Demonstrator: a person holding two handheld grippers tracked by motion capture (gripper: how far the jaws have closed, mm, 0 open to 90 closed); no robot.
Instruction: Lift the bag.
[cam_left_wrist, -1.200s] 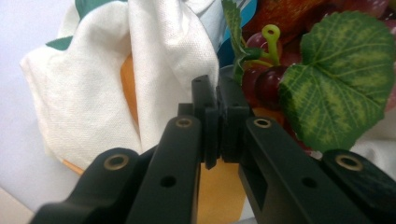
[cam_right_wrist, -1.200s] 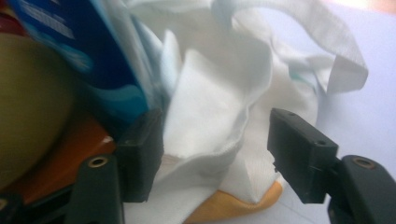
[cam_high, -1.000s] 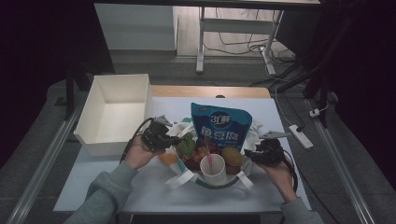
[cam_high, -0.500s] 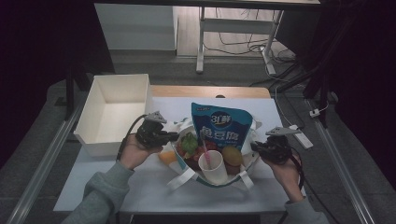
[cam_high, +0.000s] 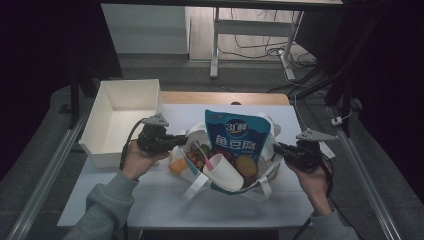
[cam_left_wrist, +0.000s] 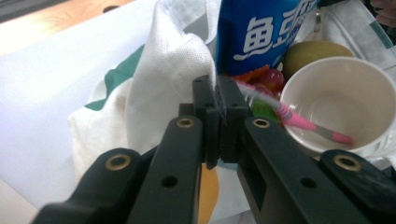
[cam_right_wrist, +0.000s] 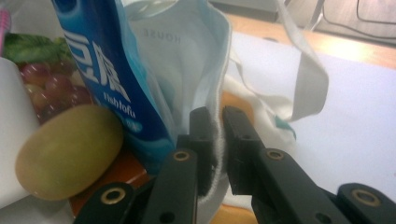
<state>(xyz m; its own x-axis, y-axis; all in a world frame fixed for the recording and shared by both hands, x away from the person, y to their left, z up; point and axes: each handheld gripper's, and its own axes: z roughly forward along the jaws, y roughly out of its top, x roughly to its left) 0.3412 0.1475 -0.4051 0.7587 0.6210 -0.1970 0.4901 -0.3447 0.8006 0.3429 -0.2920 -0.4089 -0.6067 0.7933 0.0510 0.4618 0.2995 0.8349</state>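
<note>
Bag: a white tote bag (cam_high: 200, 182) lies open on the table, just right of the white box (cam_high: 120, 117).
Left gripper (cam_left_wrist: 217, 100): jaws clamped on the bag's cloth edge beside the cup (cam_left_wrist: 334, 105).
Right gripper (cam_right_wrist: 215, 126): jaws pinching the bag's opposite rim behind the blue snack pouch (cam_right_wrist: 107, 70).
Doing it well: I judge both grips should stay firm and pull apart evenly, keeping the mouth open without tipping the pouch.
Hard to make out: the bag's bottom and buried items.

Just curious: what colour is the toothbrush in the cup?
Pink toothbrush, clearest in the left gripper view.
</note>
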